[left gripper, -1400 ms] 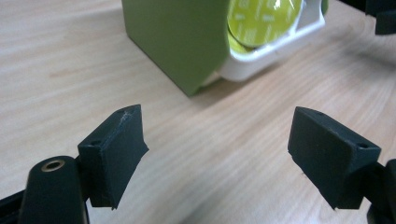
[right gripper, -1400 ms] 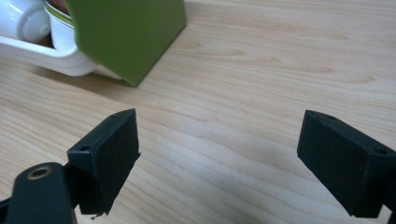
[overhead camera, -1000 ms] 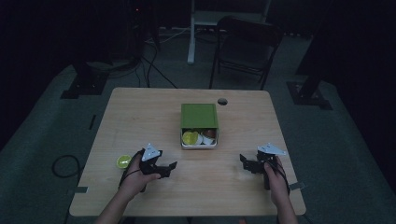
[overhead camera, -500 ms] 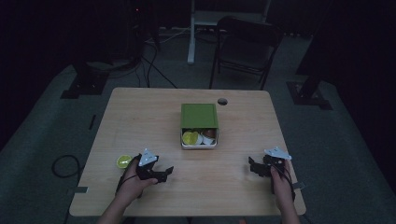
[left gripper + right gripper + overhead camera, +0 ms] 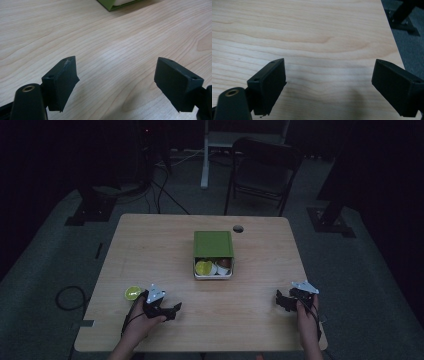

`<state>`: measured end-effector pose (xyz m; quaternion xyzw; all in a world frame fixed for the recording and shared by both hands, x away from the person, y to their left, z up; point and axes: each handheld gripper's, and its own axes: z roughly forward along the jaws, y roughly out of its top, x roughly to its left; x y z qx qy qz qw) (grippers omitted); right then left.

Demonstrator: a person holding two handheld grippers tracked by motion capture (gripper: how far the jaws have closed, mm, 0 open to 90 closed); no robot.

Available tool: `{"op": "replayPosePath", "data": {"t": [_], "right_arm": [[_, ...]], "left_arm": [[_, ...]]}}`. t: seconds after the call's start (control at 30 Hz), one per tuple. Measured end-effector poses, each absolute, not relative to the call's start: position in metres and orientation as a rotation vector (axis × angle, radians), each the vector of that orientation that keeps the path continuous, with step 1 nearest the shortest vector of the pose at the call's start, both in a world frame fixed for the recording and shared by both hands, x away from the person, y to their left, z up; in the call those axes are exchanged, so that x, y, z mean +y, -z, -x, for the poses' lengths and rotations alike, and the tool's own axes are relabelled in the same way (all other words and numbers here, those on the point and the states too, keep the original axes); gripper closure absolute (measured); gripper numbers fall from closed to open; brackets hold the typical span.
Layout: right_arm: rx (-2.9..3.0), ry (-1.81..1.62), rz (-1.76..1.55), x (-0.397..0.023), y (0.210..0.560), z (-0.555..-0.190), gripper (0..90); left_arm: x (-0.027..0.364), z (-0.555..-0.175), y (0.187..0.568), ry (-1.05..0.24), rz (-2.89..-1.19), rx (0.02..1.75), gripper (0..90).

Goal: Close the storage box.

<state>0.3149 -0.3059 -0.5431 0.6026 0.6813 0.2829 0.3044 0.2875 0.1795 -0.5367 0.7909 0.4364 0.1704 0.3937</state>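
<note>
A green box (image 5: 213, 245) sits at the table's middle, its lid slid back, with a yellow-green cup (image 5: 203, 267), a white cup and a brown one in its open front part. A corner of that box (image 5: 117, 4) shows in the left gripper view. My left gripper (image 5: 170, 310) rests near the front left of the table, open, with bare wood between its jaws (image 5: 115, 82). My right gripper (image 5: 282, 301) is at the front right, near the table's edge, open and holding nothing (image 5: 329, 87).
A small yellow-green lid or cup (image 5: 132, 293) lies on the wooden table (image 5: 150, 250) just left of my left gripper. A cable hole (image 5: 238, 228) is behind the box. A dark chair (image 5: 265, 170) and stand bases (image 5: 330, 217) are beyond the table.
Both grippers have drawn back toward the front edge of the table. The right one has also shifted outward to the right. The box has not moved.
</note>
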Motion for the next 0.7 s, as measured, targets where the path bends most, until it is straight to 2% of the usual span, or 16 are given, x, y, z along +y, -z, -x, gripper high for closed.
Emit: {"op": "replayPosePath", "data": {"t": [0.7], "right_arm": [[1.768,-0.769,-1.743,-0.3159,0.5507,-0.3153,11.2]], "left_arm": [[0.1783,-0.2809,0.5457,-0.503,-2.109,1.166,17.9]]}}
